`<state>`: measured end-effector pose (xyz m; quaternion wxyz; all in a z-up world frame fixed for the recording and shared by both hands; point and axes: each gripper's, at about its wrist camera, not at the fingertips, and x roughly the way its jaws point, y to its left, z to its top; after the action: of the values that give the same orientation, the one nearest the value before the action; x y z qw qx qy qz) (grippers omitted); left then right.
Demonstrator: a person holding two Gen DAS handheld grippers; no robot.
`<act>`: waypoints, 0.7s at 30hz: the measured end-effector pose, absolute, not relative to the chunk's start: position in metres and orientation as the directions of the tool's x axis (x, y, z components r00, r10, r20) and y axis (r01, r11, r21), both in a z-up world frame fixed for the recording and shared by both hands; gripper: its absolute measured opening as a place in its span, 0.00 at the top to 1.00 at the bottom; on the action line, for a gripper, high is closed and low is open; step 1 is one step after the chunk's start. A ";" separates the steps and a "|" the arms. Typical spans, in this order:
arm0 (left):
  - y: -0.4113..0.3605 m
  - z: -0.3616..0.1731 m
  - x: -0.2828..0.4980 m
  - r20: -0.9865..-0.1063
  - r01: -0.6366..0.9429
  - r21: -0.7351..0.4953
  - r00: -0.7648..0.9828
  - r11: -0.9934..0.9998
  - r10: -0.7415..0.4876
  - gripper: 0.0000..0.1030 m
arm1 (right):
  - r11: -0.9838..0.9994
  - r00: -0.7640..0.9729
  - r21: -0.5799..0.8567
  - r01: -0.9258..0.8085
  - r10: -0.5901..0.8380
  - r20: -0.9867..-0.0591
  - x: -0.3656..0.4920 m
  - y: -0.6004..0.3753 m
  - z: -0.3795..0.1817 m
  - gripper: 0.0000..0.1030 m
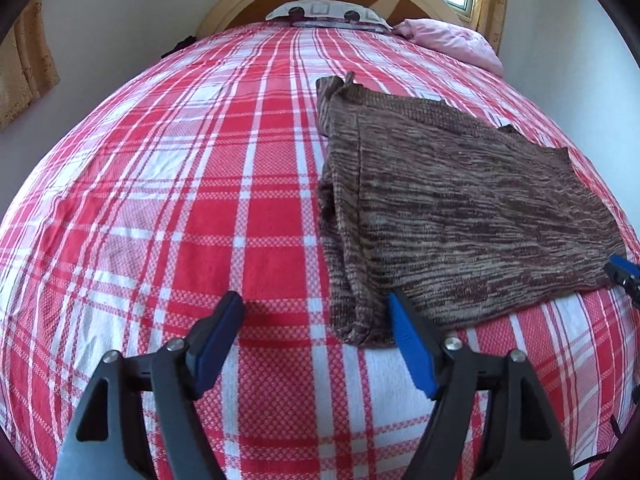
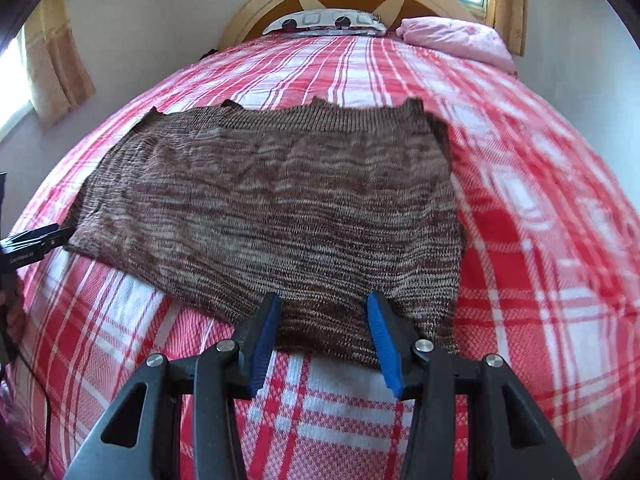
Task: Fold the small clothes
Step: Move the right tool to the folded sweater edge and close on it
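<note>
left wrist view: left tongs [image 1: 316,308] spread wide, nothing gripped, over the plaid bedspread [image 1: 160,200]. the folded brown sweater [image 1: 460,216] lies to their right, its near corner just beside the right finger. right tongs [image 1: 624,272] peek in at the sweater's far edge.

right wrist view: right tongs [image 2: 322,308] partly open, holding nothing; the sweater [image 2: 280,208] lies flat ahead, its near hem between the fingers.

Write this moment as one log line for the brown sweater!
brown sweater: flat, partly folded on bed | left gripper: open, empty | right gripper: open over near edge
</note>
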<state>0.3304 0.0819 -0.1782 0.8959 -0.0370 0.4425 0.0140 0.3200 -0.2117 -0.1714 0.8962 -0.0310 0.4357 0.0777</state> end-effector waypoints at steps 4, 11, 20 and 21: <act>0.081 -0.179 0.331 -0.794 -0.056 -0.048 0.608 0.997 -0.004 0.24 | 0.971 0.632 0.054 -0.234 0.194 -0.750 0.332 -0.177 -0.148 0.54; 0.083 -0.179 0.329 -0.792 -0.049 -0.063 0.610 0.997 -0.020 0.23 | 0.952 0.525 0.062 -0.300 0.219 -0.822 0.362 -0.114 -0.178 0.55; 0.081 -0.180 0.321 -0.795 -0.017 -0.072 0.604 0.997 -0.047 0.13 | 0.948 0.532 0.116 -0.296 0.265 -0.804 0.339 -0.123 -0.181 0.54; 0.081 -0.180 0.321 -0.798 -0.010 -0.073 0.601 0.997 -0.052 0.10 | 0.949 0.535 0.103 -0.299 0.256 -0.805 0.336 -0.122 -0.180 0.54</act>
<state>0.3206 0.0805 -0.1803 0.8940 -0.0348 0.4466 -0.0117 0.3360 -0.1218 -0.1795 0.8756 -0.0234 0.4556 0.1584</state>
